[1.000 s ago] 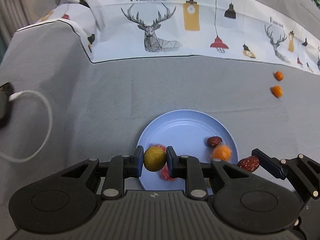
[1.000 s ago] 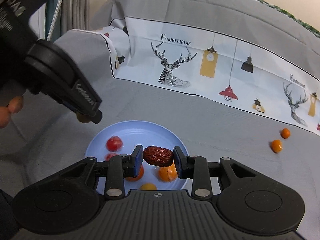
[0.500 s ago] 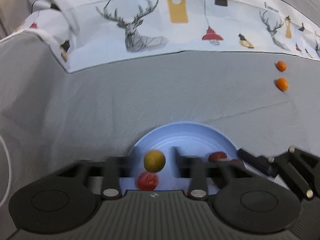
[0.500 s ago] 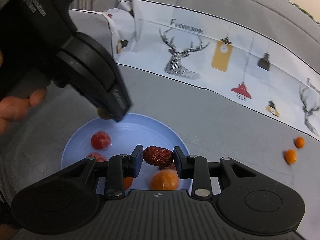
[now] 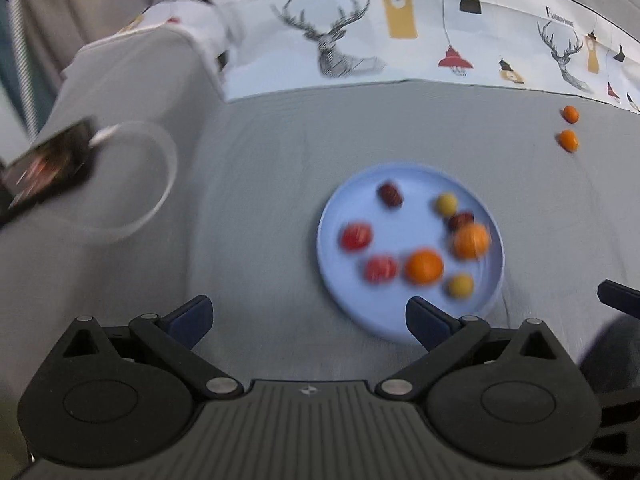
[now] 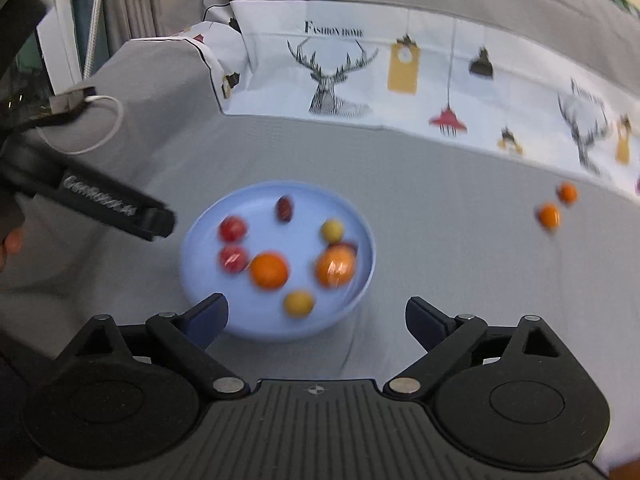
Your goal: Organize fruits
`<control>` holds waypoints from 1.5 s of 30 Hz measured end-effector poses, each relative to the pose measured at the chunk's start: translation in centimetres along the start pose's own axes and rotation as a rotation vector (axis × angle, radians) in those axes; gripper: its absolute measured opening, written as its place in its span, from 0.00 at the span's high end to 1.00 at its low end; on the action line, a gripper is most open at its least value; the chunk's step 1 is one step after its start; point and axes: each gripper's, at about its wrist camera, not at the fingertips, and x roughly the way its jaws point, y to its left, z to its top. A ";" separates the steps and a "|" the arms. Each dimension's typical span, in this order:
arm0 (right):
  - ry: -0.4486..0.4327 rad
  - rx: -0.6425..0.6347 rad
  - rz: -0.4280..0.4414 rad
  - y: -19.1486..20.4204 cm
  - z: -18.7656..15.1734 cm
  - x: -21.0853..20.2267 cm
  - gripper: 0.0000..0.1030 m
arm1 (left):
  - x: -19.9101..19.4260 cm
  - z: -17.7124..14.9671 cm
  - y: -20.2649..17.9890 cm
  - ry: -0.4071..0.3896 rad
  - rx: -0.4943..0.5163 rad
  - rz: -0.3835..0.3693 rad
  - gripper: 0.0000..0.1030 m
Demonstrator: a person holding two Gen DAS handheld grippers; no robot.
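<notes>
A light blue plate (image 5: 340, 208) on the grey cloth holds several fruits: two oranges (image 5: 424, 267), two red tomatoes (image 5: 356, 236), two yellow-green fruits (image 5: 447, 204) and two dark red dates (image 5: 390, 195). The plate also shows in the right wrist view (image 6: 360, 220). My left gripper (image 5: 308, 320) is open and empty, above and left of the plate. My right gripper (image 6: 316, 320) is open and empty over the plate's near rim. Two small orange fruits (image 5: 569, 140) lie on the cloth far right, also in the right wrist view (image 6: 549, 216).
A phone (image 5: 44, 164) with a white looped cable (image 5: 160, 184) lies at the left on the cloth. A printed deer-and-lamp cloth (image 5: 344, 48) lines the back. The left gripper's finger (image 6: 120, 208) crosses the right wrist view at left.
Both grippers opened. The yellow-green fruit and the red date dropped onto the plate. Both grippers pulled back and up from the plate.
</notes>
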 end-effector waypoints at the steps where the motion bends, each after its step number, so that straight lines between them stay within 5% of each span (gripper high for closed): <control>1: 0.007 0.024 0.006 0.1 -0.6 -1.1 0.06 | -0.8 -0.9 0.2 0.002 -0.006 0.005 0.00; 7: -0.057 0.014 -0.001 2.3 -3.1 -6.4 0.04 | -5.3 -5.0 0.1 -0.039 -0.004 0.014 0.00; 21: -0.248 -0.061 -0.021 3.6 -5.1 -14.1 0.01 | -13.3 -8.2 -1.0 -0.200 -0.018 0.027 0.00; 45: -0.304 -0.032 -0.003 3.4 -5.8 -15.8 0.01 | -14.0 -9.1 -2.2 -0.177 0.028 0.056 0.00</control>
